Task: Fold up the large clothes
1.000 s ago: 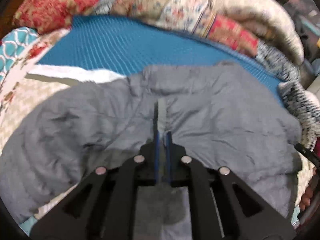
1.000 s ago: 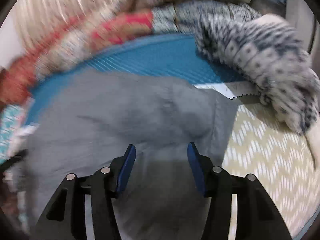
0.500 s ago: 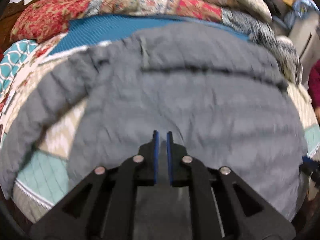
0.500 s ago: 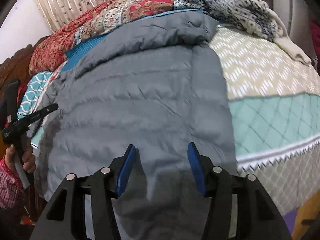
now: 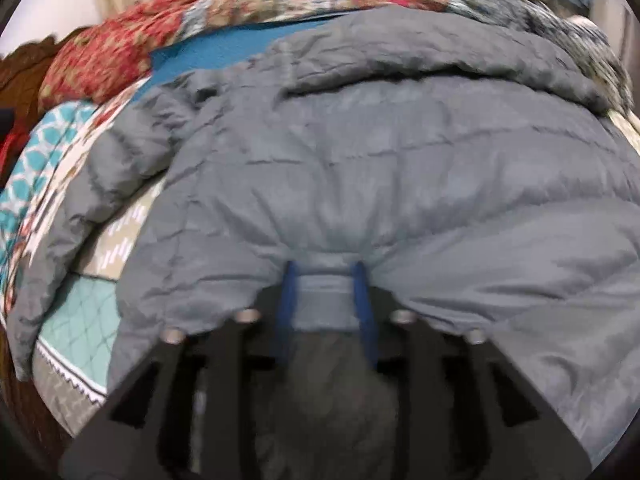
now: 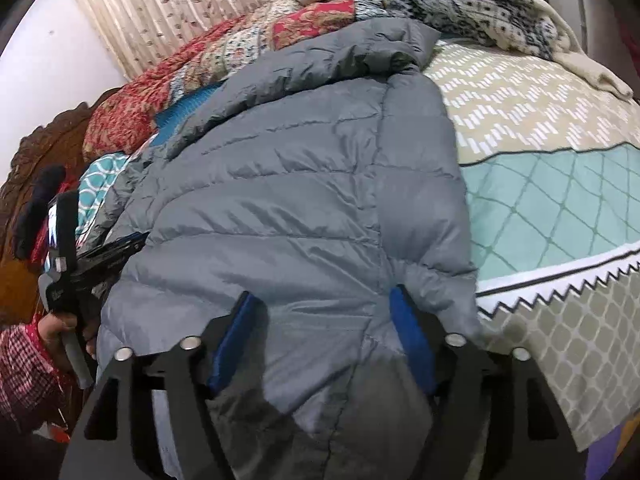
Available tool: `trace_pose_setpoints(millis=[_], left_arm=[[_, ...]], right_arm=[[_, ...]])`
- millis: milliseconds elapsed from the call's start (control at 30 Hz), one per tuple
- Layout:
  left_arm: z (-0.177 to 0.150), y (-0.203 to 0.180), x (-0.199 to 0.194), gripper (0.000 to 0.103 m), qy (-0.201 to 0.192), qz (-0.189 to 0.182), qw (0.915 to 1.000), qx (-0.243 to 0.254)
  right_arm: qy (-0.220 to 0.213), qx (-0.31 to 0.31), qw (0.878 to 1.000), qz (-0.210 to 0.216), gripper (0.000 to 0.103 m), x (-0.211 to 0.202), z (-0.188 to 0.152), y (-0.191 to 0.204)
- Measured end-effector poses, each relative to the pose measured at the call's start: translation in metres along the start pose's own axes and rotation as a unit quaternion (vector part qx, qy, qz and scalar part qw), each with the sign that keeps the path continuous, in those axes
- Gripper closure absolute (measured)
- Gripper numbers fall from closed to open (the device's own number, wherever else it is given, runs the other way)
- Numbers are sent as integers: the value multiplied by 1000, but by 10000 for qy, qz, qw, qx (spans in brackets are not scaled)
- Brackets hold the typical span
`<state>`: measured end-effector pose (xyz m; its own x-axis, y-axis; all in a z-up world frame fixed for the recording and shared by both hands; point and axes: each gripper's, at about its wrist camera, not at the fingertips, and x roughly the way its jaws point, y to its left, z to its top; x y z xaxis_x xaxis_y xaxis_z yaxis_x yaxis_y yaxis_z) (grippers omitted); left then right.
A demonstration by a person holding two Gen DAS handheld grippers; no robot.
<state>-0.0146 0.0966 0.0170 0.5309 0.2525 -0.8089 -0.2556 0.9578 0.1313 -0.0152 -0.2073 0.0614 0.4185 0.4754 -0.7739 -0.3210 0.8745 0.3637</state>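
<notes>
A grey puffer jacket point(image 5: 380, 160) lies spread on the bed, back up, its hem at the near edge. My left gripper point(image 5: 323, 276) is at the hem near the jacket's left side. Its jaws are opening, and a bunched strip of hem still sits between the blue pads point(image 5: 286, 292). My right gripper point(image 6: 320, 300) is over the hem near the jacket's point(image 6: 300, 180) right side. Its jaws are opening too, with puffy fabric bulging between them. In the right wrist view a hand point(image 6: 60, 328) holds the left gripper point(image 6: 100, 256) at the jacket's left edge.
The patterned bedspread point(image 6: 540, 208) lies bare to the right of the jacket. Red patchwork quilts point(image 5: 120, 52) and a knitted blanket point(image 6: 480, 4) are piled at the back, over a blue mat point(image 5: 224, 44). A carved wooden headboard point(image 6: 32, 152) and a curtain point(image 6: 160, 4) stand at the left rear.
The jacket was pulled toward the near edge of the bed and now lies spread out. The left jaws, shut on the hem before, have parted. The right jaws stand wider.
</notes>
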Motion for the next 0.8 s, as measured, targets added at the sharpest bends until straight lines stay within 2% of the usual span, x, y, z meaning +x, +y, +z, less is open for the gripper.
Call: trace_pose_setpoints(millis=[33,67,100,167,267,533,800], left_arm=[[2,2,1,37,22,93,9999,-115],[3,10,4,22,79,192,9992,-327],[4,18,6,20,140,162,9985,-494],[3,23,5,19,150,24,9984,-547],[-2,17,2,16,-24,188,9994,-281],[-5,28,7,15,57,-129,9988,-474],[-9,26,4,14,-5,-267,9992,-303]], right_arm=[[-15,-58,10000,-11,27,0,-3,1],[-34,-148,9999,-46,26,1,-4,5],[-44,-196,9998,-74,26,2,-4,6],[-58,-211,9997,-77,25,2,-4,6],[-88,-202,9997,-51,21,4,-5,5],[-5,-428,9985,-338,17,8,-6,12],[87,-566,9969,-533,14,11,-9,19]])
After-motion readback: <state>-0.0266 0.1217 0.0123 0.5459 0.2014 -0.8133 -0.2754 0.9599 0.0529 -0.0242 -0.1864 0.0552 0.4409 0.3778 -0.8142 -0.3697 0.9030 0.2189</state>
